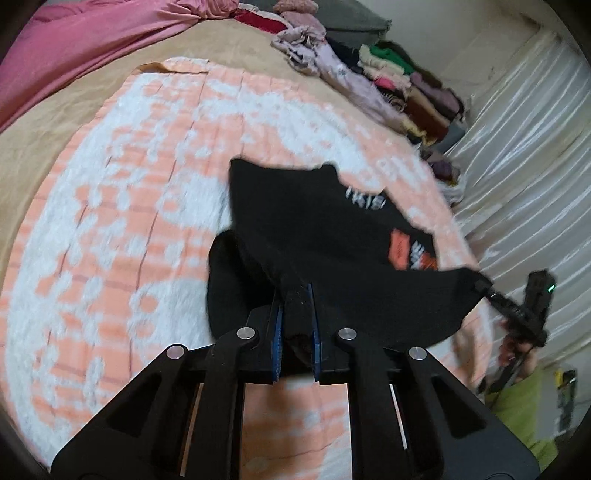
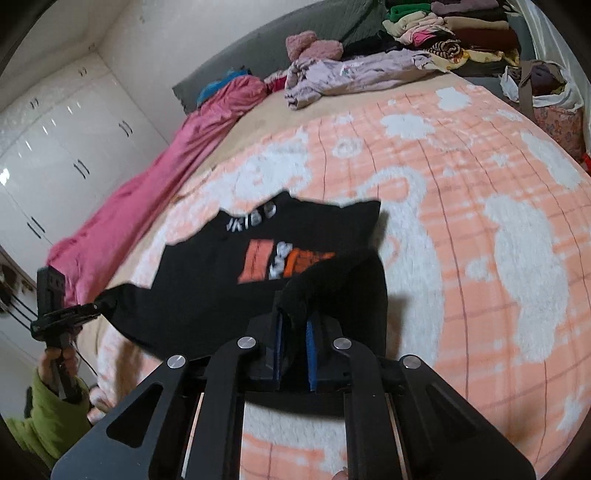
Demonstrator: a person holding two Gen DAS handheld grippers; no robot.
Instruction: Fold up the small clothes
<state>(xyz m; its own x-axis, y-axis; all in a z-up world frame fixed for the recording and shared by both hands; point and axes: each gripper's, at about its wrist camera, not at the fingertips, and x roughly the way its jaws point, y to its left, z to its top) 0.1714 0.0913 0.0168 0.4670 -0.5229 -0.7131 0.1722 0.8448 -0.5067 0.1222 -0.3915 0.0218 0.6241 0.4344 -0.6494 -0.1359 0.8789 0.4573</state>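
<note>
Here the small black T-shirt with an orange and white chest print [image 2: 258, 258] is held up between both tools, stretched over the peach and white fleece blanket [image 2: 461, 221] on the bed. The left gripper [image 1: 297, 314] is clamped narrow on a bunched black edge, and the right gripper [image 2: 293, 332] pinches the opposite edge in the same way; each also shows small in the other's view, at about 4 o'clock in the left wrist view and 9 o'clock in the right.

Judging by the taut span and the print facing up, the step in hand looks like spreading or laying out the shirt before a fold. The next move probably calls for lowering both edges evenly so the cloth lands flat, without twisting.

Motion blur smears the printed lettering, so it cannot be read. The fabric inside each jaw is a dark wad, and whether it is hem, sleeve or shoulder is unclear. The far part of the shirt seems to rest on the blanket, though contact is hard to confirm. At 1 o'clock a pile of mixed folded clothes [image 2: 454, 26] sits well apart.
</note>
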